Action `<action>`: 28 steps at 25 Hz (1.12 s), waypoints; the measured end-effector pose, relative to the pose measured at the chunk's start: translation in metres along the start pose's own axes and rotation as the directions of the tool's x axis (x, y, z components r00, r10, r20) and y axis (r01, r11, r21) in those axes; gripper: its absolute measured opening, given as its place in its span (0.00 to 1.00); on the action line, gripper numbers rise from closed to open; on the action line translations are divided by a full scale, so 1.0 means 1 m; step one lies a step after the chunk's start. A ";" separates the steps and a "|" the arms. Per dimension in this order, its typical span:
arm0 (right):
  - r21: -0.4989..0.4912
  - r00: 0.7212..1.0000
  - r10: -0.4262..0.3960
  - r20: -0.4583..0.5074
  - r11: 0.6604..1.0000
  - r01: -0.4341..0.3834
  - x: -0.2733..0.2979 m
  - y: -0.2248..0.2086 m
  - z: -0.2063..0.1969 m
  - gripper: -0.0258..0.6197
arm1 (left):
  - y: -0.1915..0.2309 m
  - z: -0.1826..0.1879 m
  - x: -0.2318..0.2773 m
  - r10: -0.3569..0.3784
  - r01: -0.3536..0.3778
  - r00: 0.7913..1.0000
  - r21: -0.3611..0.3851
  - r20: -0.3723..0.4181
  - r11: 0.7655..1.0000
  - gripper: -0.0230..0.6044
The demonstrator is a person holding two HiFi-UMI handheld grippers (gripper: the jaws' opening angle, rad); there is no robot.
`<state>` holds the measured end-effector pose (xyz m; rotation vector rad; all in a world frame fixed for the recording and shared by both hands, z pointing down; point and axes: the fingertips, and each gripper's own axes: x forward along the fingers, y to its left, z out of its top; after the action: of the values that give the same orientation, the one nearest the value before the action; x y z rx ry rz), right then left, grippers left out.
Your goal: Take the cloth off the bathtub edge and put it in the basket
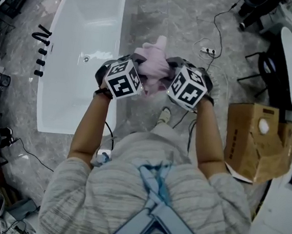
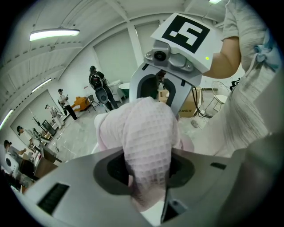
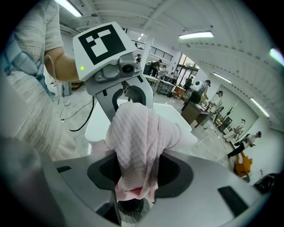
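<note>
Two grippers met on one bundle in the head view: the left gripper (image 1: 139, 69) and the right gripper (image 1: 166, 73) faced each other with the pink cloth (image 1: 152, 58) bunched between them, clear of the bathtub (image 1: 88, 26), which lay just to its left; no basket showed in any view, so we judged that the carry had far to go; the marble floor (image 1: 161, 12) ahead lay open, while cables (image 1: 215, 41) trailed to the right and a cardboard box (image 1: 254, 142) stood near our right elbow, and a foot catching a cable looked the likeliest stumble. From the left gripper view, the jaws pinched a thick fold of the waffle weave, loose cloth bulging beyond them and the other tool directly opposite; if either hand pulled away from its partner, we judged, the fold could drag out of one pinch. From the right gripper view, the jaws likewise clamped a hanging fold, its tail drooping below them; that tail could snag on the tub's rim if we swung low, though the room beyond looked wide, with people (image 3: 207, 86) well apart from us.
</note>
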<state>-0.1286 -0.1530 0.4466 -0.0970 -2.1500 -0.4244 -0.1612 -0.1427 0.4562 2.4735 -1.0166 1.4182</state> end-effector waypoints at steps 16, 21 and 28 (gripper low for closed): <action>0.195 0.990 -0.072 -0.120 0.976 0.095 -0.079 -0.105 -0.187 0.34 | 0.023 0.184 0.143 -0.210 0.195 0.976 0.212 0.050 0.958 0.29; 0.274 0.985 -0.089 -0.147 0.953 0.127 -0.100 -0.115 -0.240 0.34 | 0.011 0.225 0.181 -0.277 0.257 0.960 0.278 0.036 0.926 0.29; 0.353 0.982 -0.083 -0.169 0.925 0.139 -0.115 -0.110 -0.294 0.34 | -0.014 0.259 0.219 -0.336 0.313 0.942 0.325 0.018 0.893 0.29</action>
<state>0.1438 -0.3446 0.4784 0.2606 -2.0525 -0.0872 0.1092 -0.3456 0.4908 2.7671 -0.3692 1.4827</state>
